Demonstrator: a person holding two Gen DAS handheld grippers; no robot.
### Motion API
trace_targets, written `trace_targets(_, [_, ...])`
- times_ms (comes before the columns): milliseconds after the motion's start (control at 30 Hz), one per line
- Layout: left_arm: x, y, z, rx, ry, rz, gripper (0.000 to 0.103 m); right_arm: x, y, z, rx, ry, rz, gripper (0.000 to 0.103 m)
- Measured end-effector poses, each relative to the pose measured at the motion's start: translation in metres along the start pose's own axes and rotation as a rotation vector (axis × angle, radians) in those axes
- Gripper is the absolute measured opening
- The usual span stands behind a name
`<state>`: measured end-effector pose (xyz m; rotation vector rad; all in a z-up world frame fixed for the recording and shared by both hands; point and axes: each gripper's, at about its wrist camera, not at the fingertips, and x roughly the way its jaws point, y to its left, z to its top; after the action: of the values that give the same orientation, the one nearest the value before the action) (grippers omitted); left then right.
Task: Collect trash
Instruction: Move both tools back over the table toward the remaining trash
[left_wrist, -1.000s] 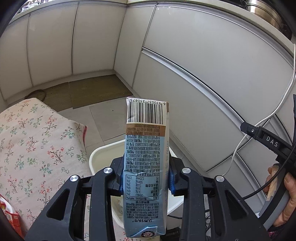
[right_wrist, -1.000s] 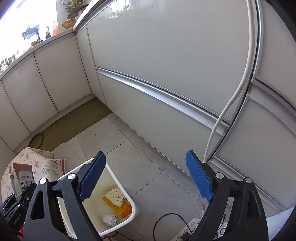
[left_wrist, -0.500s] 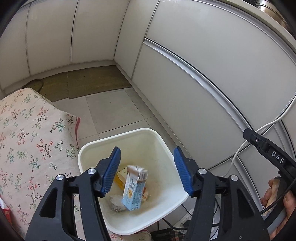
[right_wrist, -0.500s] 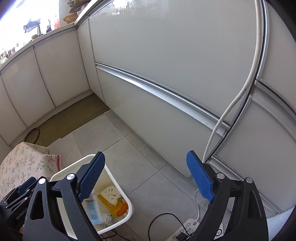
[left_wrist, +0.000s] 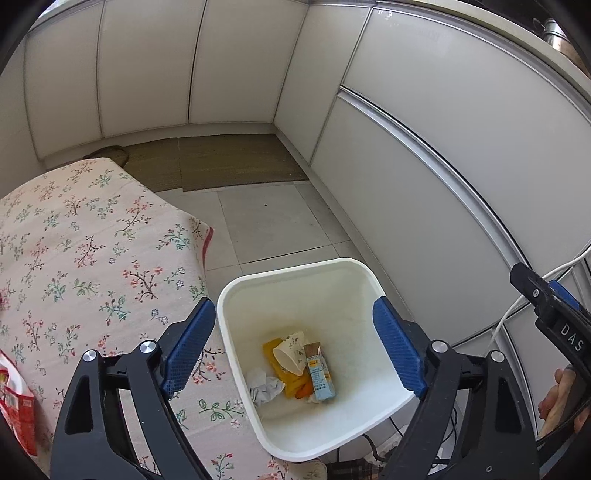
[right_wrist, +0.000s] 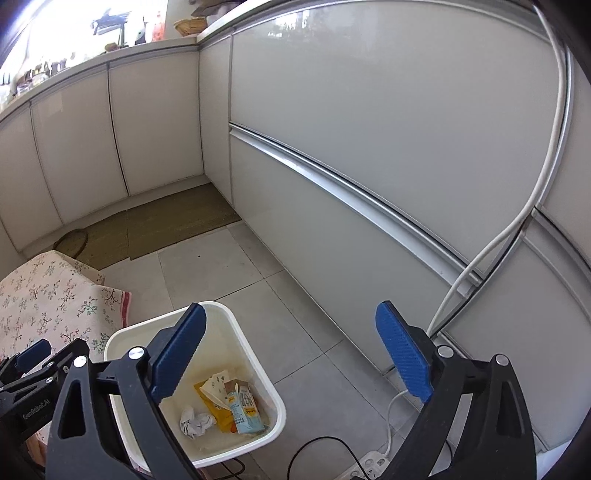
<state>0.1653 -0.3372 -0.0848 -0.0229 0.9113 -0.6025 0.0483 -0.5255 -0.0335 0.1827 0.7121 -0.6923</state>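
A white bin (left_wrist: 354, 266) (right_wrist: 271, 387) stands on the tiled floor beside the flowered table. Inside it lies the light-blue drink carton (left_wrist: 320, 376) (right_wrist: 243, 408), next to a paper cup (left_wrist: 290, 352), an orange wrapper (left_wrist: 284, 376) and a crumpled white paper (left_wrist: 264, 386) (right_wrist: 195, 421). My left gripper (left_wrist: 295, 343) hovers above the bin, its jaws opening wide with nothing between them. My right gripper (right_wrist: 291, 354) is open and empty, over the bin's right side and the floor.
A table with a flowered cloth (left_wrist: 81, 258) lies left of the bin, with a red packet (left_wrist: 16, 402) at its near left edge. White cabinet fronts (left_wrist: 461, 166) run close on the right. Cables and a power strip (right_wrist: 369, 461) lie on the floor.
My left gripper opened and let go of the drink carton, which dropped into the bin and now lies on its bottom. The right gripper drifted slightly and stayed open.
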Motion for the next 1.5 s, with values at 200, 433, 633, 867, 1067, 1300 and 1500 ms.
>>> trace_targets(200, [-0.01,0.022,-0.001,-0.052,0.0,0.031,0.084,-0.002,0.031,-0.002,-0.073,-0.002,0.016,0.09])
trace_targets(433, [-0.027,0.053,-0.001,-0.063,-0.016,0.095,0.087,-0.004,0.068,-0.007,-0.151,0.003,0.042,0.091])
trace_targets(633, [-0.042,0.085,-0.004,-0.087,-0.016,0.139,0.088,-0.007,0.107,-0.012,-0.226,0.008,0.08,0.091])
trace_targets(867, [-0.062,0.125,-0.007,-0.121,-0.024,0.193,0.088,-0.016,0.156,-0.017,-0.301,0.002,0.125,0.091])
trace_targets(1067, [-0.074,0.158,-0.013,-0.154,-0.025,0.238,0.088,-0.024,0.2,-0.023,-0.361,-0.012,0.163,0.092])
trace_targets(1300, [-0.088,0.198,-0.019,-0.18,-0.022,0.292,0.089,-0.032,0.248,-0.033,-0.434,-0.019,0.194,0.092])
trace_targets(1500, [-0.101,0.236,-0.027,-0.202,-0.02,0.345,0.091,-0.04,0.288,-0.042,-0.483,-0.026,0.233,0.092])
